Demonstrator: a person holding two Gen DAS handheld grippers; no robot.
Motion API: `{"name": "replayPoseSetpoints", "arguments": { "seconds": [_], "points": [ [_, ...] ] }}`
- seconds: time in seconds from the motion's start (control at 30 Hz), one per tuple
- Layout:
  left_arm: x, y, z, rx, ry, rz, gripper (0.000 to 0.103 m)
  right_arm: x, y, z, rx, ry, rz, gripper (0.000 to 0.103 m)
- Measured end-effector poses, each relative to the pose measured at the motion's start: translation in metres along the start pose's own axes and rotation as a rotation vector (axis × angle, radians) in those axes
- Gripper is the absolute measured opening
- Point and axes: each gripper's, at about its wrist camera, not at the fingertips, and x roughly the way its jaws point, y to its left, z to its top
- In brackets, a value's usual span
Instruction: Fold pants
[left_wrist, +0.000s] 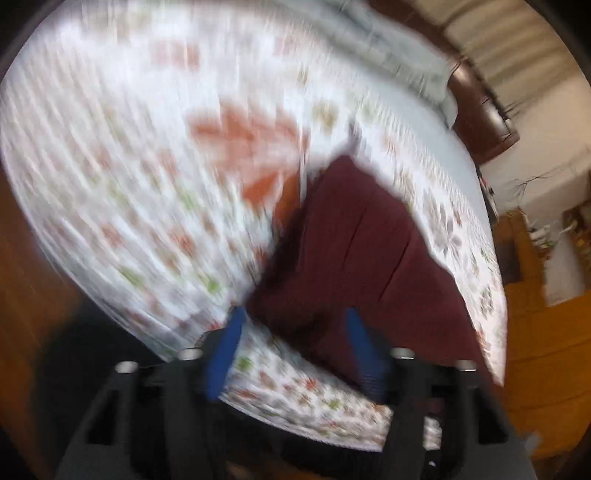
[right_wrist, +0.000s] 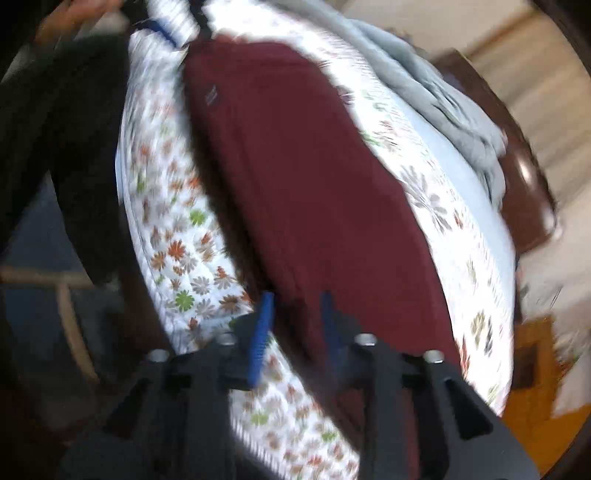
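Dark maroon pants (left_wrist: 369, 251) lie flat and lengthwise on a floral white quilt (left_wrist: 129, 147). Both views are motion-blurred. My left gripper (left_wrist: 295, 321) hovers over the pants' near end with its blue fingers (left_wrist: 231, 339) spread wide: one is over the quilt, the other over the cloth, and nothing is pinched. In the right wrist view the pants (right_wrist: 314, 184) run away from me up the quilt (right_wrist: 177, 240). My right gripper (right_wrist: 295, 314) stands over their near edge. Its blue fingers (right_wrist: 262, 321) are apart, with a narrower gap that shows maroon cloth below.
A crumpled grey blanket (right_wrist: 443, 92) lies at the far side of the bed, against a dark wooden headboard (left_wrist: 484, 118). Orange wooden floor (left_wrist: 546, 350) shows to the right of the bed. A person's dark sleeve (right_wrist: 55, 110) fills the left of the right wrist view.
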Motion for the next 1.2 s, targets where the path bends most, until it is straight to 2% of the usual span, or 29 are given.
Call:
{"name": "replayPoseSetpoints", "arguments": {
  "seconds": [0.07, 0.1, 0.2, 0.27, 0.37, 0.4, 0.43, 0.5, 0.57, 0.63, 0.67, 0.73, 0.8, 0.87, 0.97, 1.07, 1.13, 1.2],
  "points": [
    [-0.020, -0.014, 0.002, 0.066, -0.074, 0.017, 0.064, -0.015, -0.031, -0.013, 0.156, -0.005, 0.029, 0.030],
    [-0.023, -0.026, 0.006, 0.104, -0.087, -0.002, 0.067, -0.023, -0.055, -0.027, 0.263, 0.001, 0.012, 0.030],
    [0.001, -0.059, 0.019, 0.185, -0.030, -0.137, 0.069, -0.027, -0.114, -0.076, 0.523, 0.054, -0.042, 0.030],
    [0.028, -0.078, 0.028, 0.225, -0.002, -0.178, 0.070, -0.025, -0.150, -0.118, 0.708, 0.086, -0.034, 0.031],
    [0.080, -0.087, 0.044, 0.255, 0.076, -0.087, 0.070, -0.009, -0.178, -0.176, 0.894, 0.161, 0.004, 0.033],
    [0.098, -0.082, 0.049, 0.230, 0.121, -0.053, 0.069, -0.004, -0.181, -0.193, 0.936, 0.188, 0.015, 0.035],
    [0.111, -0.075, 0.049, 0.201, 0.163, -0.049, 0.069, 0.002, -0.183, -0.214, 0.991, 0.219, 0.064, 0.032],
    [0.117, -0.069, 0.048, 0.183, 0.173, -0.055, 0.070, -0.012, -0.188, -0.243, 1.117, 0.135, 0.145, 0.027],
    [0.117, -0.075, 0.046, 0.223, 0.180, -0.020, 0.070, -0.045, -0.201, -0.280, 1.278, 0.020, 0.187, 0.028],
    [0.117, -0.076, 0.043, 0.246, 0.172, 0.000, 0.070, -0.080, -0.216, -0.327, 1.447, -0.108, 0.136, 0.029],
    [0.117, -0.077, 0.042, 0.252, 0.168, 0.003, 0.073, -0.092, -0.222, -0.351, 1.535, -0.158, 0.118, 0.031],
    [0.119, -0.081, 0.039, 0.265, 0.158, 0.003, 0.080, -0.119, -0.234, -0.425, 1.802, -0.296, 0.077, 0.032],
    [0.121, -0.085, 0.036, 0.267, 0.148, 0.016, 0.085, -0.130, -0.239, -0.483, 1.998, -0.420, 0.083, 0.032],
    [0.121, -0.090, 0.037, 0.268, 0.147, 0.031, 0.088, -0.131, -0.241, -0.512, 2.073, -0.491, 0.097, 0.035],
    [0.122, -0.088, 0.040, 0.221, 0.151, 0.020, 0.090, -0.116, -0.243, -0.532, 2.143, -0.534, 0.151, 0.039],
    [0.122, -0.084, 0.044, 0.179, 0.158, -0.001, 0.090, -0.099, -0.248, -0.538, 2.161, -0.474, 0.164, 0.039],
    [0.123, -0.085, 0.044, 0.186, 0.160, 0.007, 0.090, -0.087, -0.251, -0.535, 2.187, -0.426, 0.166, 0.040],
    [0.124, -0.089, 0.042, 0.210, 0.160, 0.026, 0.090, -0.080, -0.255, -0.530, 2.181, -0.415, 0.169, 0.040]
  ]
}}
